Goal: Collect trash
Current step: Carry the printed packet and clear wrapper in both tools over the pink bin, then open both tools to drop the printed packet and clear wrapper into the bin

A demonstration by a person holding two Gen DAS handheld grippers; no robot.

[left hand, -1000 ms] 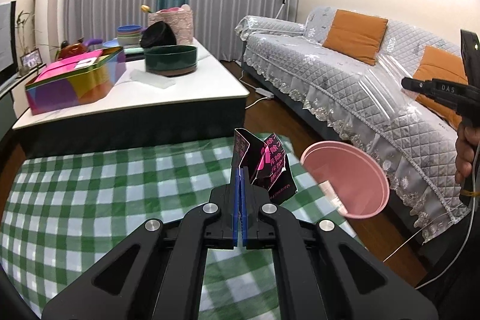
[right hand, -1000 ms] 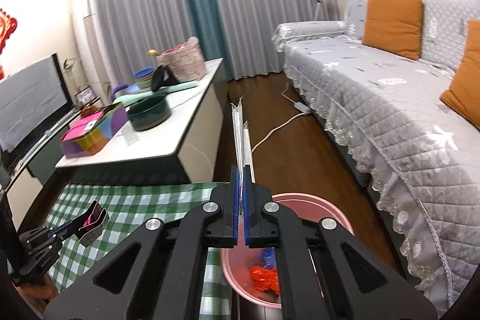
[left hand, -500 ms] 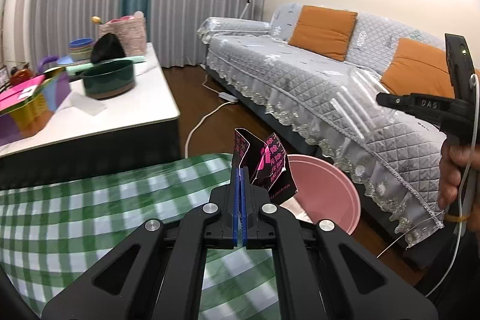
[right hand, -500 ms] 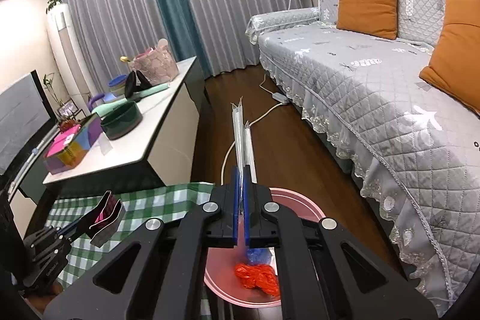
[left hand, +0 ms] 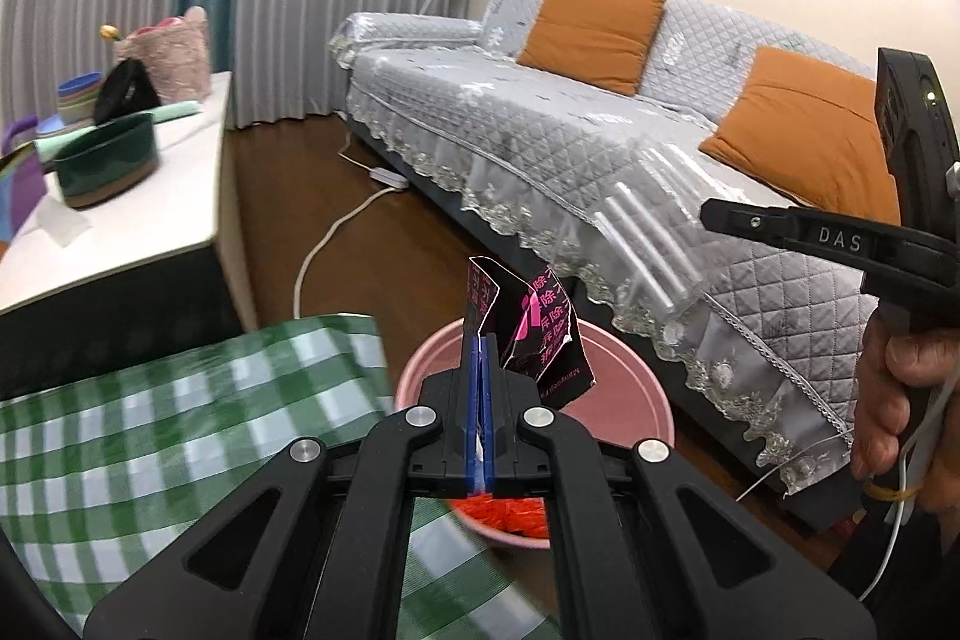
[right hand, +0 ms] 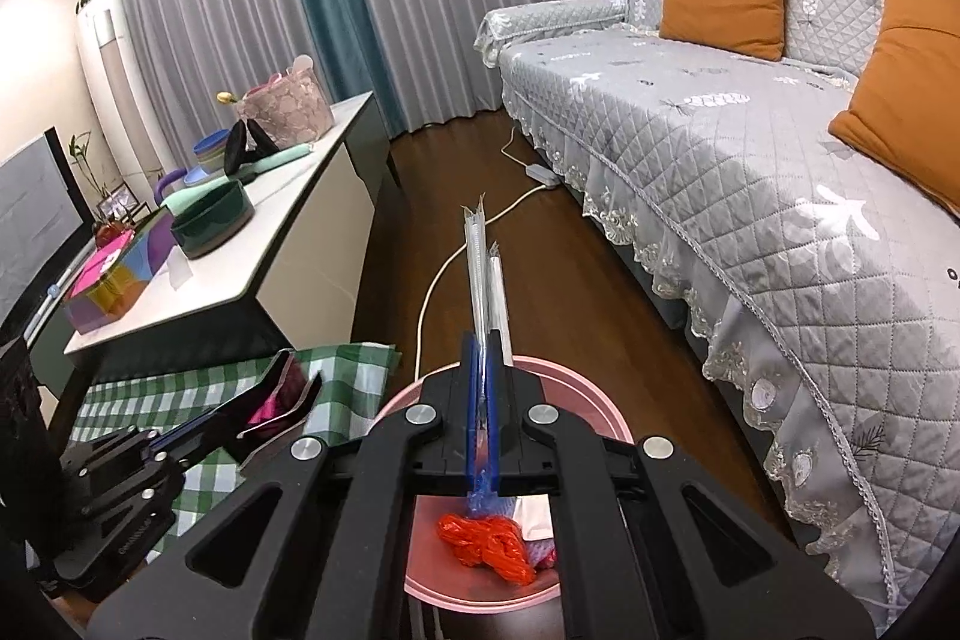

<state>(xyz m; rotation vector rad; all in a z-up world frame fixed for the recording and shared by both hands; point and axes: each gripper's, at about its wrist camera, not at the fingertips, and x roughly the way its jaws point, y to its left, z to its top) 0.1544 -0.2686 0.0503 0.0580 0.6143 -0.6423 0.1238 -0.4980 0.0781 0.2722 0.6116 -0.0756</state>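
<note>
My left gripper (left hand: 479,340) is shut on a crumpled black and pink wrapper (left hand: 534,334), which hangs over the near rim of the pink bin (left hand: 636,388). My right gripper (right hand: 480,340) is shut on a clear air-cushion packing strip (right hand: 483,268) that sticks up from the jaws above the pink bin (right hand: 600,400). In the left wrist view that clear strip (left hand: 654,238) shows side-on, held out from the right gripper (left hand: 714,217) by a hand (left hand: 900,400). Orange crumpled plastic (right hand: 486,544) and other scraps lie in the bin. In the right wrist view the left gripper (right hand: 288,388) with the wrapper (right hand: 276,400) is at lower left.
A green checked cloth (left hand: 150,400) covers the surface left of the bin. A white table (right hand: 288,232) with bowls, a basket and a coloured box stands behind. A grey quilted sofa (right hand: 750,160) with orange cushions runs along the right. A white cable (right hand: 444,268) crosses the wood floor.
My left gripper has swung right with the wrapper, from over the checked cloth to over the bin's rim. My right gripper has sunk a little closer to the bin, still holding the clear strip.
</note>
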